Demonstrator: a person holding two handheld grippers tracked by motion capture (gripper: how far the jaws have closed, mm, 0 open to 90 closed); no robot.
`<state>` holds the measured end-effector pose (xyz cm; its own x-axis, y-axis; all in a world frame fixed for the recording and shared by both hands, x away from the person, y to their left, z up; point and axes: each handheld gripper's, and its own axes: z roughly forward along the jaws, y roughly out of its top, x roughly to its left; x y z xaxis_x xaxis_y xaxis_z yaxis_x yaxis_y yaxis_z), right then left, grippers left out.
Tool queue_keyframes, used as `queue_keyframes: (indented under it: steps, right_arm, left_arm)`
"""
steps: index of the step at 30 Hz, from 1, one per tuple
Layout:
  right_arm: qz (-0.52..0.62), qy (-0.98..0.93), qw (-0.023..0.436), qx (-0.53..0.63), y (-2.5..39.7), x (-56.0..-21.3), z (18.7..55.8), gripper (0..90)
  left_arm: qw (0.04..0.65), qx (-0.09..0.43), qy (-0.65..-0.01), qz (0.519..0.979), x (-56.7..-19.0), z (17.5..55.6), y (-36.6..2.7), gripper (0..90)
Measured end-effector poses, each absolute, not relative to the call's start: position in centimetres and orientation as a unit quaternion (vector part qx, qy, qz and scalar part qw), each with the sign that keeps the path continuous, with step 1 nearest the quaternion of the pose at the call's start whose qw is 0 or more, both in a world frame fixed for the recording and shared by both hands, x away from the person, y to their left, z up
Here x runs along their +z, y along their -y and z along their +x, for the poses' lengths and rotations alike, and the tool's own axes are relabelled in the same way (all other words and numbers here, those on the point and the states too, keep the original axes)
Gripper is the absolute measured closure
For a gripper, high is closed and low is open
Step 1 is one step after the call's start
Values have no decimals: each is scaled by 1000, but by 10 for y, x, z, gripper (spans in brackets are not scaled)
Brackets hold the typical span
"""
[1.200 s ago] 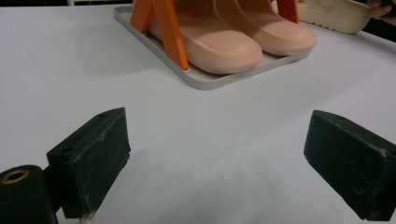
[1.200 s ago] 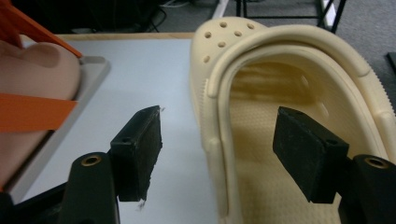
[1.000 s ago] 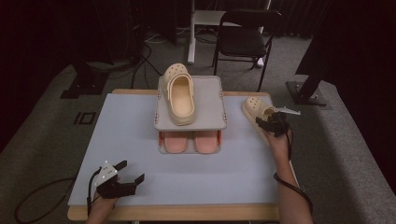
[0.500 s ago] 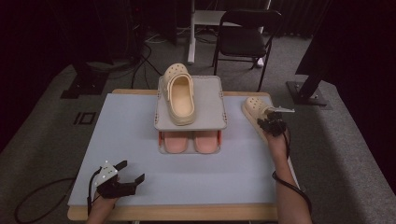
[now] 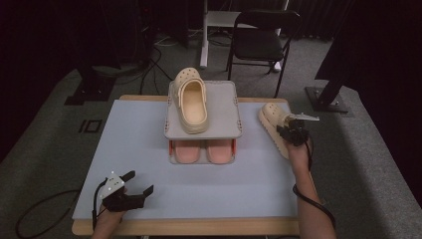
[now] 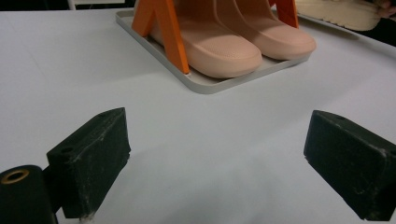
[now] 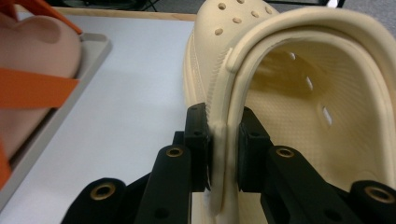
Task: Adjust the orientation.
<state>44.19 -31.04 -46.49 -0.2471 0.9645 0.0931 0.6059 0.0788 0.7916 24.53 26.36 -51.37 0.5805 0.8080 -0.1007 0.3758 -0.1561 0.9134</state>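
A cream clog (image 5: 191, 102) lies on the top shelf of a small grey rack (image 5: 224, 117) at the table's middle back. Two pink clogs (image 5: 205, 151) (image 6: 233, 42) sit on the rack's lower tray. A second cream clog (image 5: 272, 124) (image 7: 289, 93) is at the table's right edge, tipped on its side. My right gripper (image 5: 291, 133) (image 7: 223, 144) is shut on that clog's side wall. My left gripper (image 5: 133, 191) (image 6: 215, 163) rests open near the front left of the table, with nothing between its jaws.
The white table top (image 5: 139, 144) has a wooden rim. The rack stands on orange legs (image 6: 168, 32). A black chair (image 5: 263, 40) and a stand base (image 5: 326, 97) are on the grey carpet behind the table. Cables run on the floor at the left.
My right gripper, shut on the cream clog, has shifted slightly toward the front of the table. The left gripper has stayed where it was.
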Motion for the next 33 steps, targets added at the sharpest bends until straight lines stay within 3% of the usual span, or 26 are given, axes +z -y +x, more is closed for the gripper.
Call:
queue_keyframes:
  steps: [33]
  right_arm:
    - [552, -698, 257, 377, 285, -458, 364, 778]
  left_arm:
    - [510, 214, -399, 731, -512, 247, -261, 68]
